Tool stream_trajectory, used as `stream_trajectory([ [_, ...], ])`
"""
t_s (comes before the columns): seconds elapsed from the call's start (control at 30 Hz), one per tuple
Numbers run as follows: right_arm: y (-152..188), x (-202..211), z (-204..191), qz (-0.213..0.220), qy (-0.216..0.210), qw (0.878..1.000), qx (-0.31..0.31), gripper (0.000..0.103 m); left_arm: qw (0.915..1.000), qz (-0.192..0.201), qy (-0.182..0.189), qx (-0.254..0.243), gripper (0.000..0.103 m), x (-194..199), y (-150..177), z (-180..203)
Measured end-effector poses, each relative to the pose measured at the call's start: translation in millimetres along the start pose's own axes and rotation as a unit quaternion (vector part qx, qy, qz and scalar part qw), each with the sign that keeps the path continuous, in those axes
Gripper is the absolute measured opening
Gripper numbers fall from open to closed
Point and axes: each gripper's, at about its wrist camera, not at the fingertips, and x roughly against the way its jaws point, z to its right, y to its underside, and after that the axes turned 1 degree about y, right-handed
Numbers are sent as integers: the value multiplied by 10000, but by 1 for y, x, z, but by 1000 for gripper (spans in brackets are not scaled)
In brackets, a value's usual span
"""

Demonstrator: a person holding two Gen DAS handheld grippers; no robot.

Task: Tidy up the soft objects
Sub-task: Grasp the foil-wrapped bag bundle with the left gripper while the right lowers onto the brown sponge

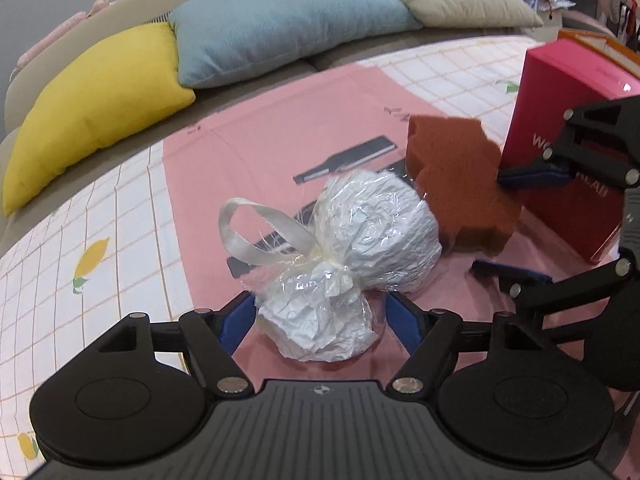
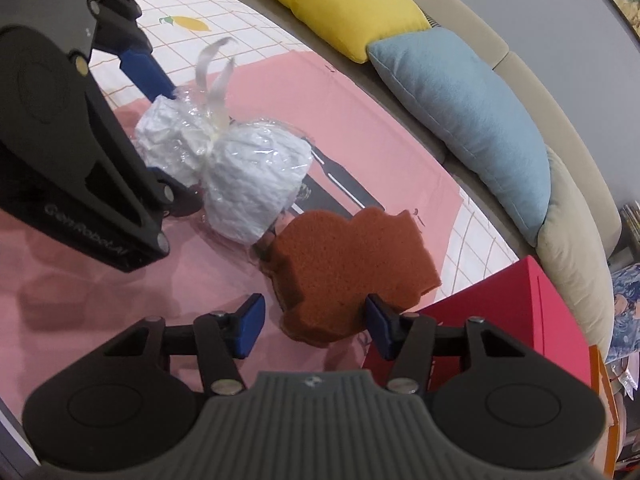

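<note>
Sponge (image 2: 348,268), rust-brown, lies mid-table on our pink cloth (image 2: 120,280) beside a red box (image 2: 520,320); our right gripper (image 2: 316,324) straddles it, jaws not yet pressing. Our left gripper (image 1: 320,320) gapes around the plastic-wrapped white bundle (image 1: 352,248).

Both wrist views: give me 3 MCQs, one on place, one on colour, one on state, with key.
1. Where is the brown sponge relative to the plastic-wrapped white bundle?
A. touching it, beside the red box
B. on the sofa
C. under the blue cushion

2. What colour is the cushion left of the blue one in the left wrist view?
A. green
B. yellow
C. black

3. What state is the left gripper in?
A. shut on the ribbon
B. open around the bundle's smaller end
C. shut, nothing between

Key: A, sponge abuts the bundle with the box behind; B, yellow cushion adjoins the blue one; B, gaps show at both pads.
</note>
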Motion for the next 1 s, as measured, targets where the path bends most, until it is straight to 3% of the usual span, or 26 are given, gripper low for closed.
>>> stream_trajectory([
  [0.07,0,-3,-1,4,91,10000,-10,41,9999,-118,21,44,77,-5,1,2],
  [0.3,4,1,4,98,-8,9999,57,32,9996,-32,-199,171,54,4,6,8],
  [0.37,4,4,3,136,2,9999,99,30,9993,-52,-235,283,52,9,6,9],
  [0.6,6,41,-3,579,-135,9979,276,30,9925,-215,-373,1141,51,40,21,3],
  [0.73,12,66,-7,708,-460,9959,330,30,9854,-334,-363,1631,51,59,32,0],
  [1.0,47,112,-10,653,-982,9925,320,29,9808,-784,-181,1779,51,88,57,32],
])
